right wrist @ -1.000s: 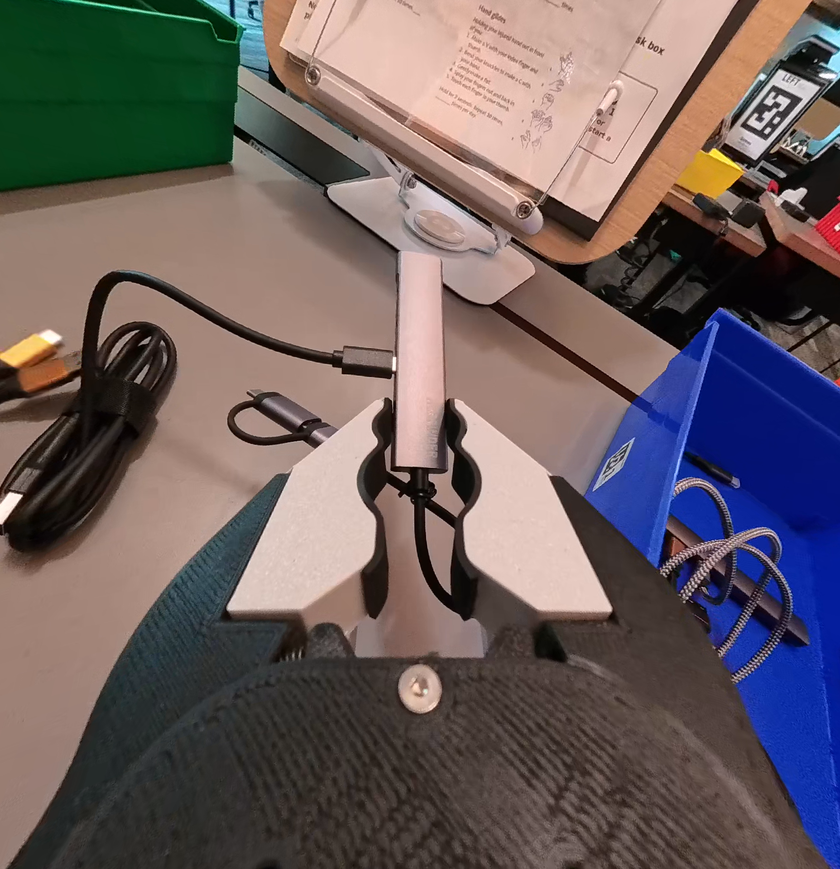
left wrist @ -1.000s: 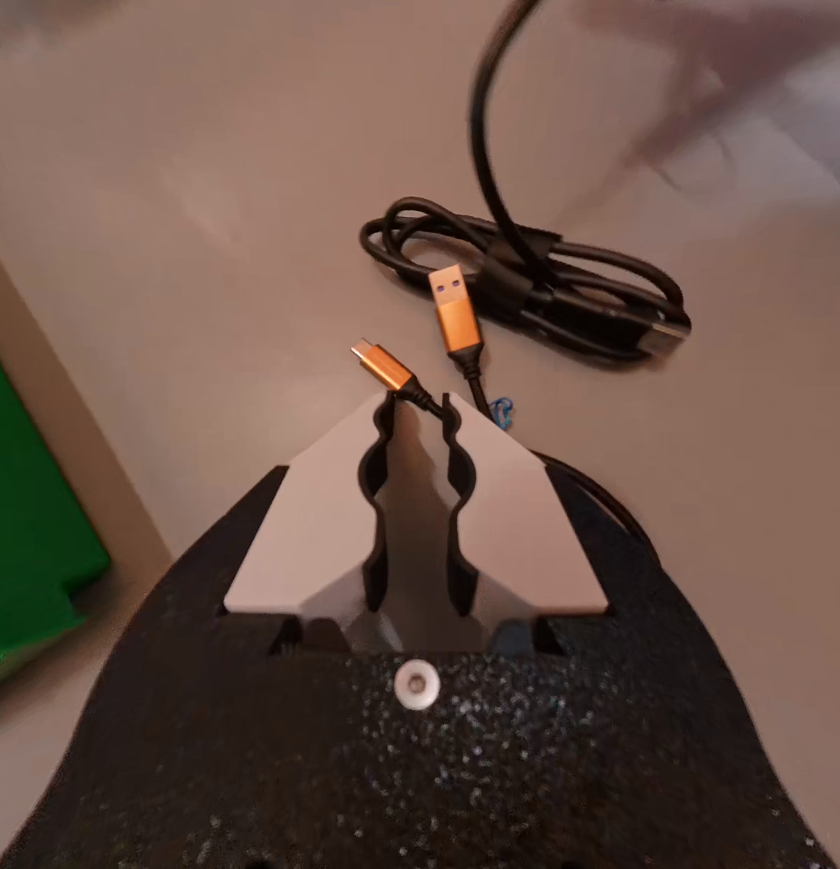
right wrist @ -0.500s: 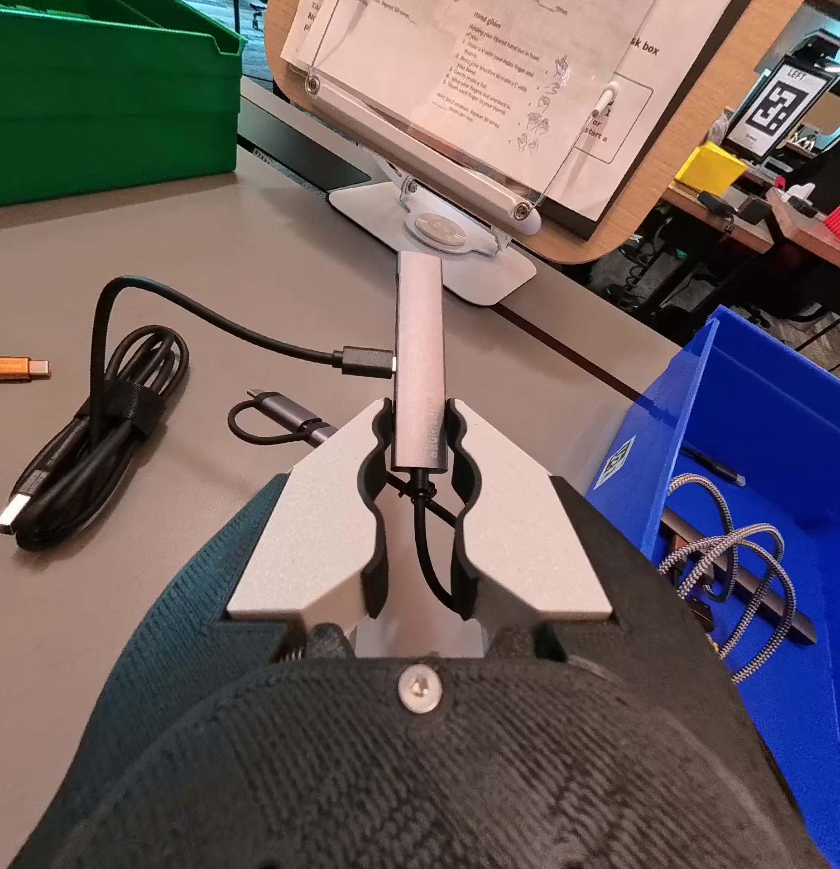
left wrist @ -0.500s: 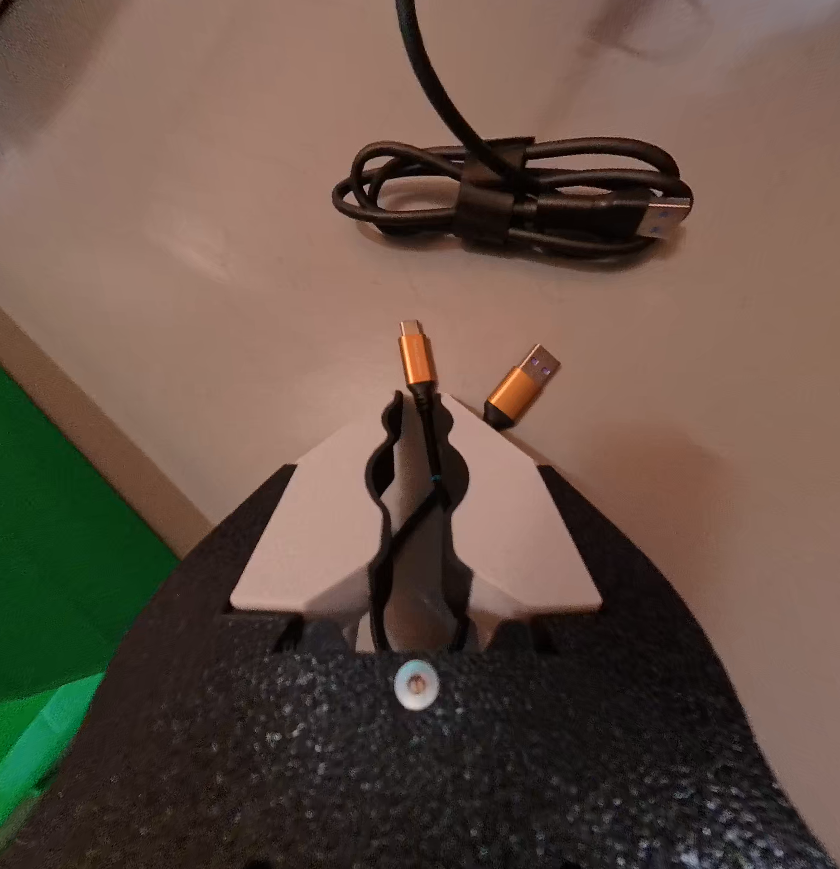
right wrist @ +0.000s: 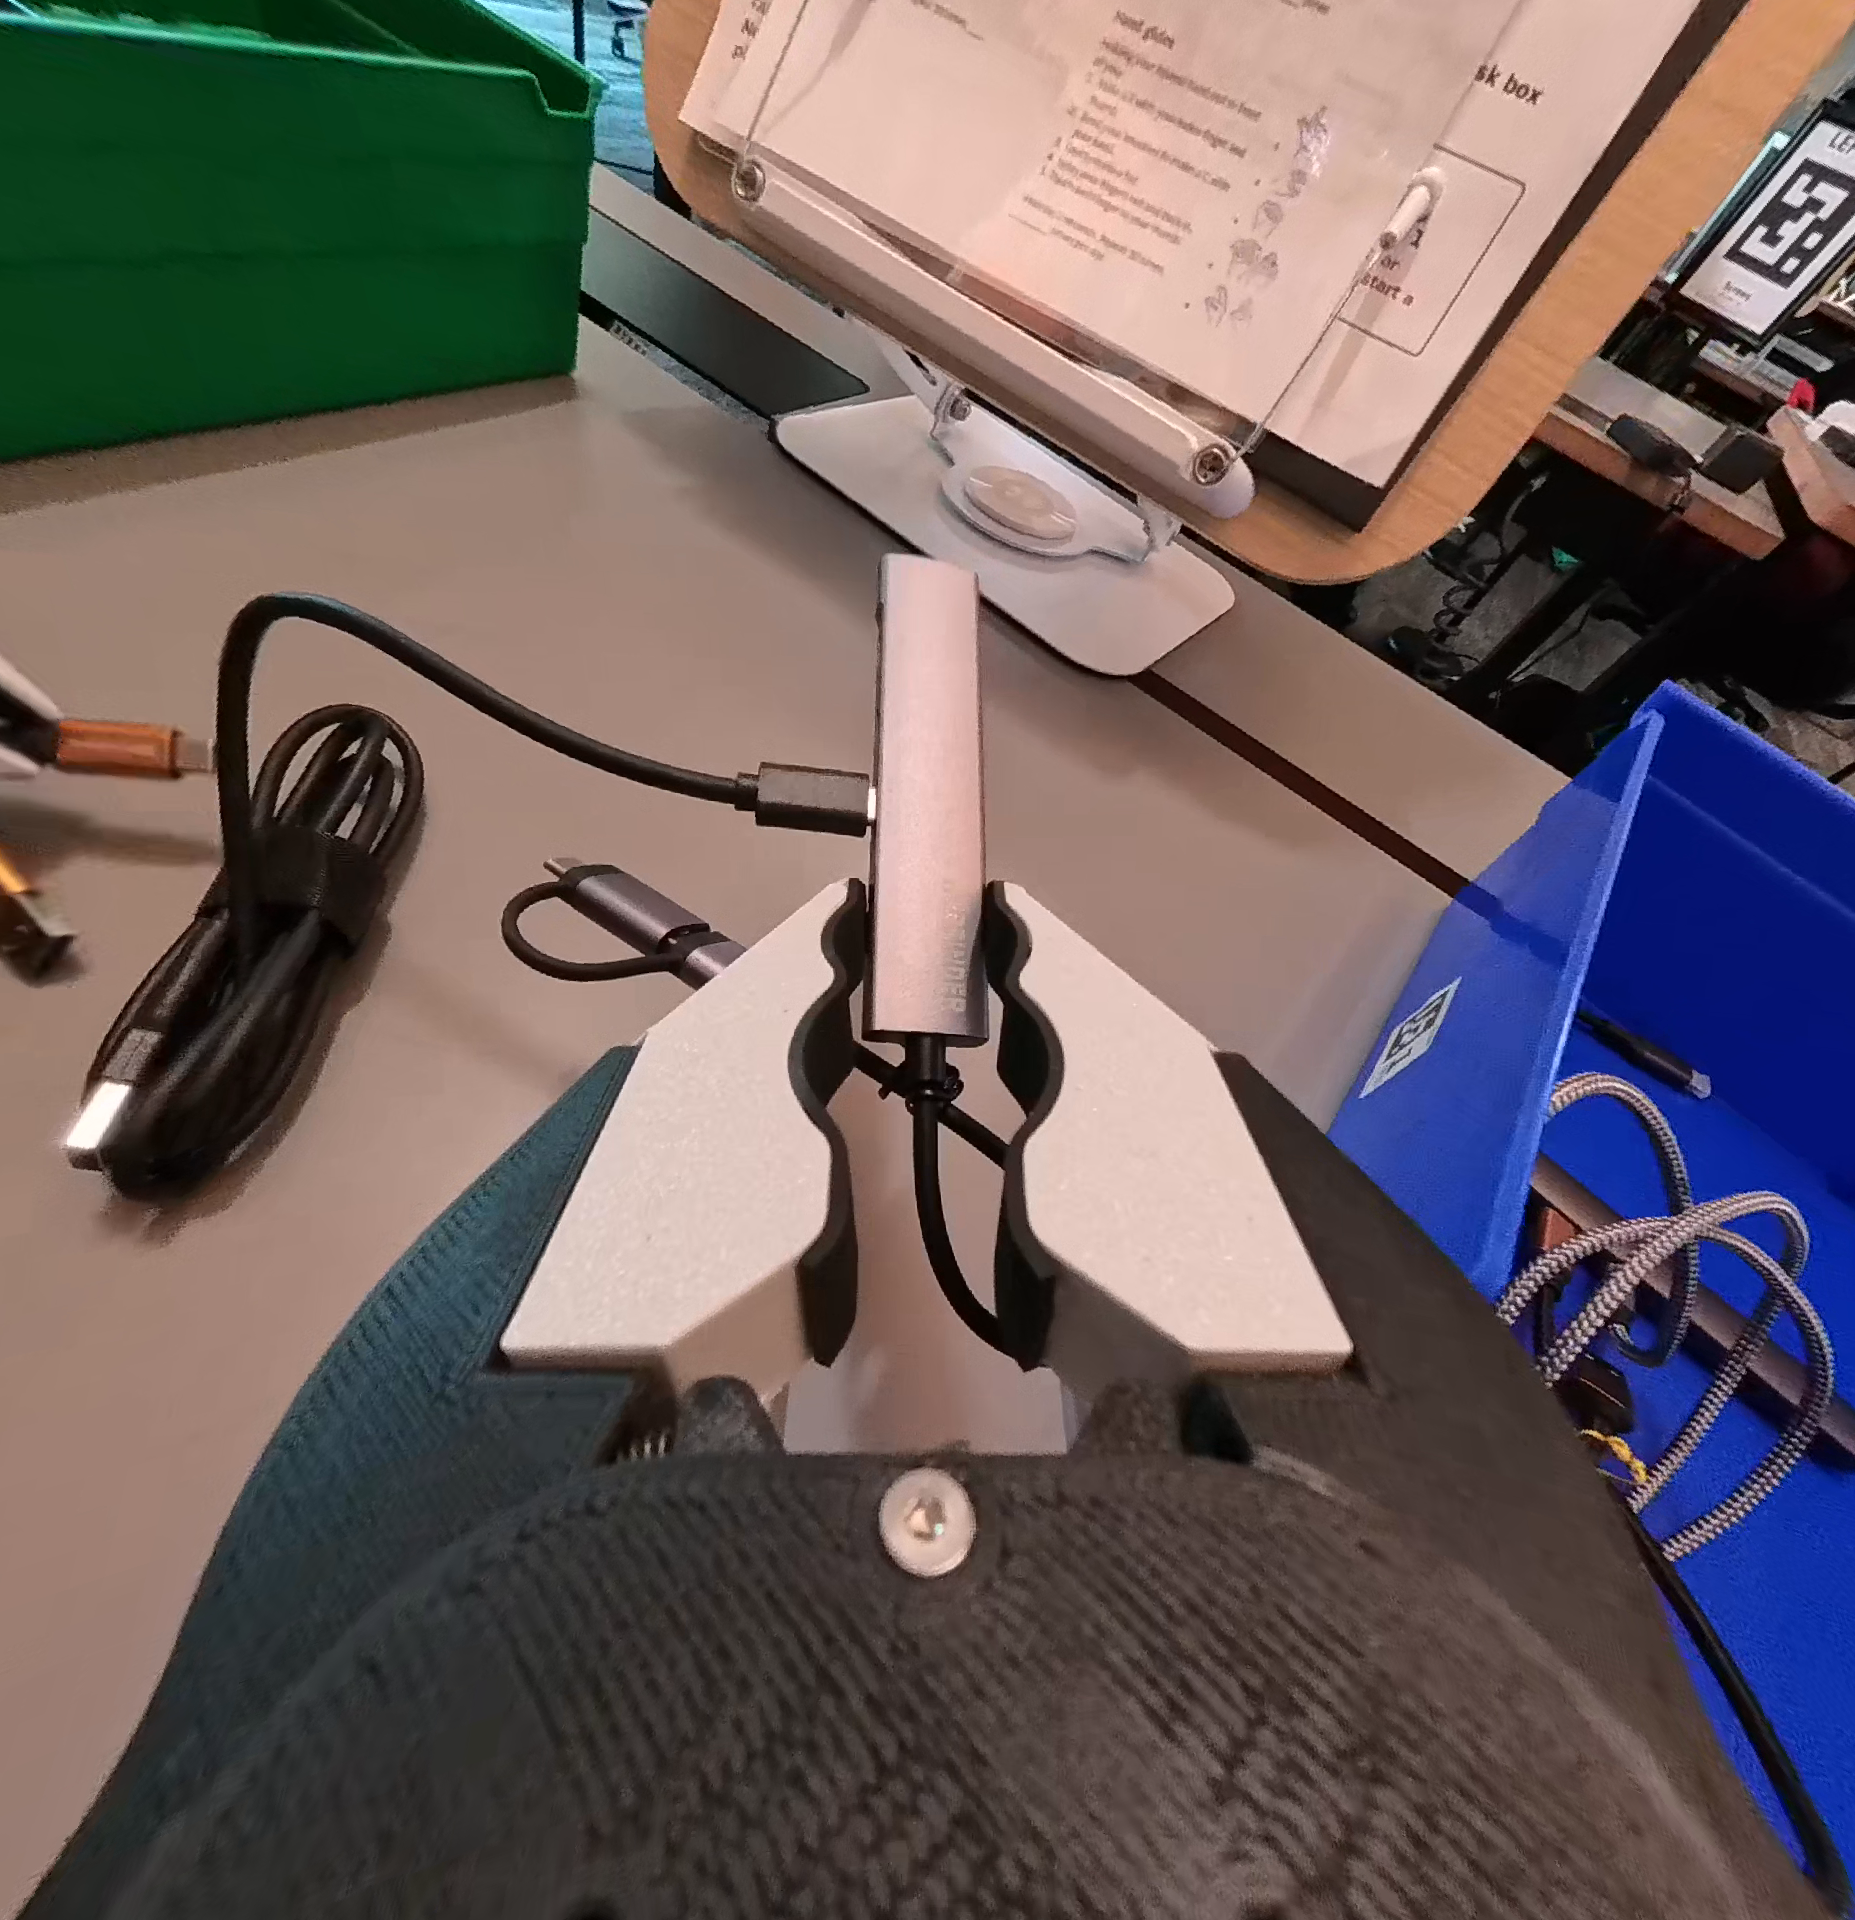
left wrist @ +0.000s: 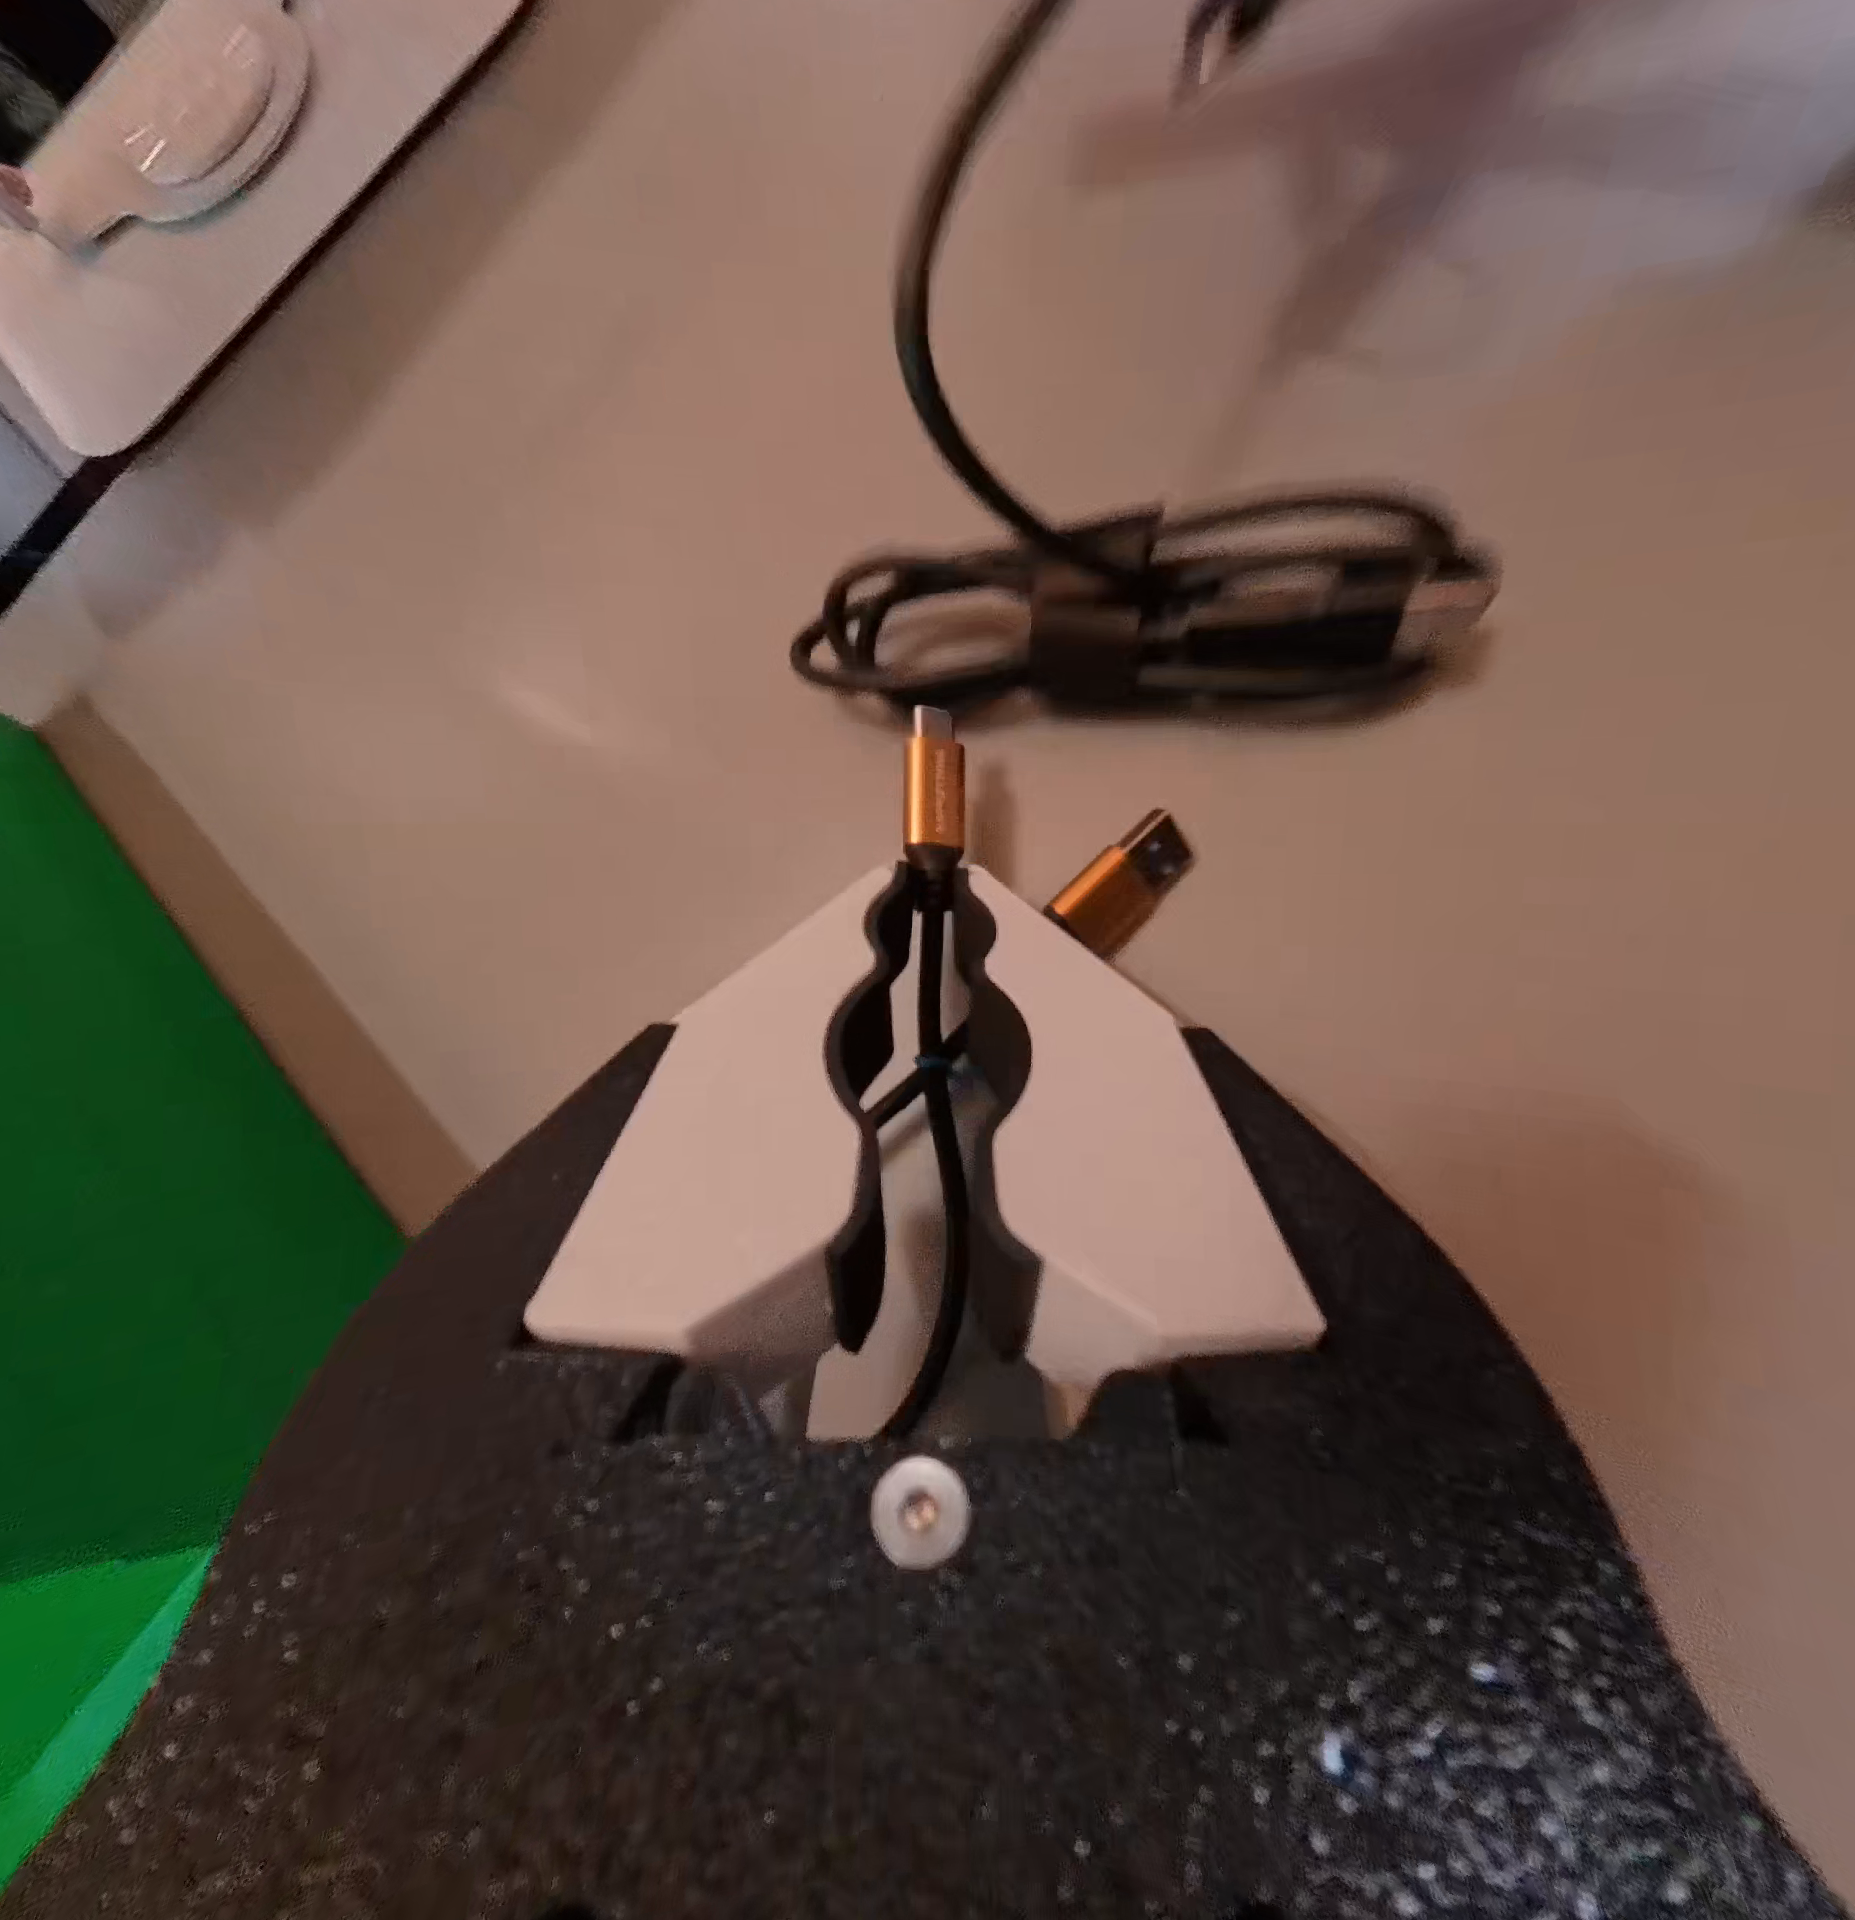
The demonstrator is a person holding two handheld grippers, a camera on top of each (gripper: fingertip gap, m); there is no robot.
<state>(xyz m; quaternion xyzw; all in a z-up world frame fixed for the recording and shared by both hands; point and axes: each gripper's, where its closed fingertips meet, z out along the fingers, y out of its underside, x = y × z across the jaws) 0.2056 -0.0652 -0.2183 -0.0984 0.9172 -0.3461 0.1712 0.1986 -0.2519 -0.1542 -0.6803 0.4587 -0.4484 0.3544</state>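
My left gripper (left wrist: 928, 878) is shut on a black cable just behind its small orange plug (left wrist: 933, 795), which sticks out past the fingertips. The cable's larger orange plug (left wrist: 1120, 883) hangs to the right. My right gripper (right wrist: 923, 904) is shut on a slim grey hub (right wrist: 923, 831) that points forward above the table. A black plug (right wrist: 809, 810) sits in the hub's left side; its cable leads to a strapped black cable bundle (right wrist: 248, 945) lying on the table, also in the left wrist view (left wrist: 1141, 623). The left gripper's tip and orange plug (right wrist: 123, 748) show at the far left.
A grey double-ended adapter plug (right wrist: 632, 925) lies by the right fingers. A green bin (right wrist: 258, 197) stands at the back left, a blue bin (right wrist: 1681, 987) with a braided cable (right wrist: 1671, 1288) at the right. A white stand (right wrist: 1058, 530) holding a printed sheet is behind the hub.
My left gripper has moved closer to the black cable bundle and the hub; its orange plug now shows nearer in the right wrist view. The right gripper and the hub have hardly moved.
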